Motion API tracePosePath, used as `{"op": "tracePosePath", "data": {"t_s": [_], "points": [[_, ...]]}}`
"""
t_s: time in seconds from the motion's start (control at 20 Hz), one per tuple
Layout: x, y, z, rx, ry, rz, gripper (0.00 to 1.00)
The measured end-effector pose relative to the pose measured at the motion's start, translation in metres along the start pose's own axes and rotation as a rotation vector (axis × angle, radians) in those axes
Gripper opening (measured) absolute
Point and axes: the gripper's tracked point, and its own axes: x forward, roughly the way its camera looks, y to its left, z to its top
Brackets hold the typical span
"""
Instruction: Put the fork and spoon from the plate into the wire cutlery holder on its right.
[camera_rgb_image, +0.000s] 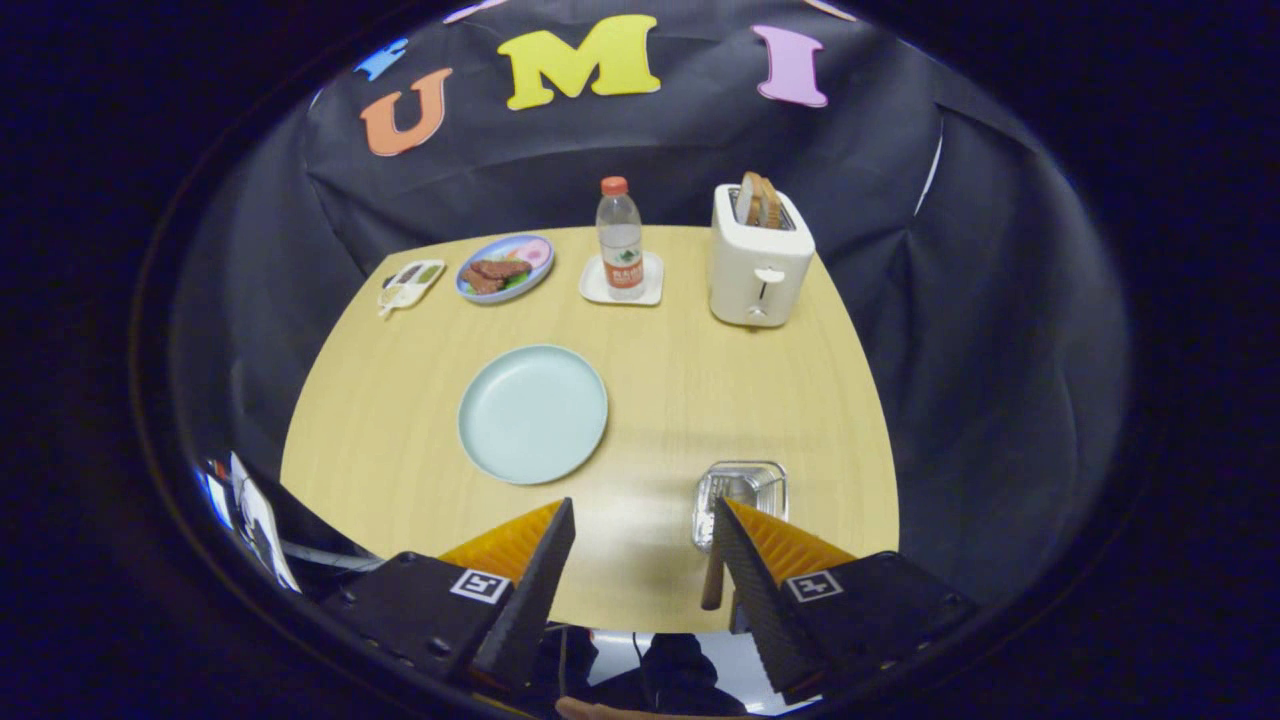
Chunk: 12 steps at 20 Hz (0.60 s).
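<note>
The pale blue plate (533, 413) lies bare in the middle of the wooden table (400, 420), beyond my left finger (540, 560). To its right stands the wire cutlery holder (741, 488), just past the tip of my right finger (750, 560), which covers its near side. A brown handle (712, 582) pokes out of the holder toward me along the right finger's inner side; I cannot tell whether it belongs to the fork or the spoon. My gripper (643, 510) hangs above the table's near edge, open, with only tabletop between the fingers.
Along the table's far side are a white toaster (760, 262) with bread in it, a water bottle (620, 240) on a white coaster, a blue plate of food (505, 267) and a small sauce dish (410, 283). Black cloth walls the booth.
</note>
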Motion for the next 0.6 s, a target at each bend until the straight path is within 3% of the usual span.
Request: {"op": "tracePosePath", "data": {"t_s": [0.15,0.6], "points": [[-0.015,0.025,0.014,0.026,-0.109,0.007,0.94],[-0.114,0.087,0.067,0.067,-0.512,-0.018,0.94]]}}
